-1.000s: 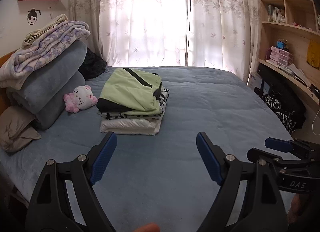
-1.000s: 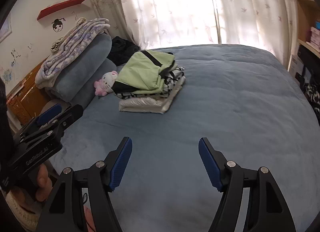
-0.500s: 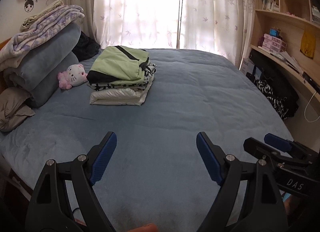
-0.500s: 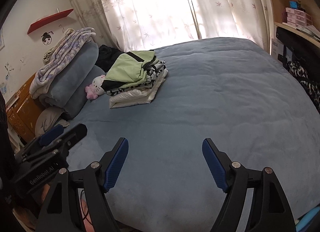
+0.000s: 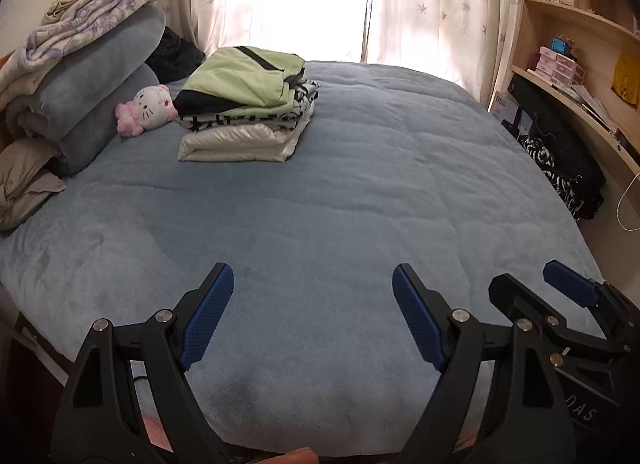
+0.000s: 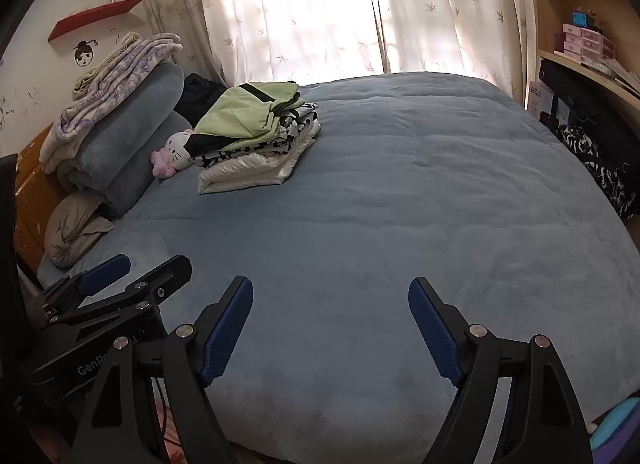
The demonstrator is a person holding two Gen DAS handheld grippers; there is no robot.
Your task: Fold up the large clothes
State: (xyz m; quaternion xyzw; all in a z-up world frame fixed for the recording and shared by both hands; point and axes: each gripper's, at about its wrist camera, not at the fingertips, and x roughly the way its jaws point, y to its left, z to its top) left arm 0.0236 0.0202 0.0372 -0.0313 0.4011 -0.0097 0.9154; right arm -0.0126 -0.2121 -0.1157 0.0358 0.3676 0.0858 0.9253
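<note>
Both grippers are hovering over the near edge of the bed (image 5: 360,203), side by side, each visible at the edge of the other's view. Left gripper (image 5: 313,314): jaws standing wide, nothing between them. Right gripper (image 6: 330,328): jaws have just been opening, now wide, also holding nothing. The stack of folded clothes (image 5: 246,111), green piece on top, is lying at the far left of the bed, just beside the plush toy (image 5: 146,109) and the rolled blankets (image 5: 88,83).
</note>
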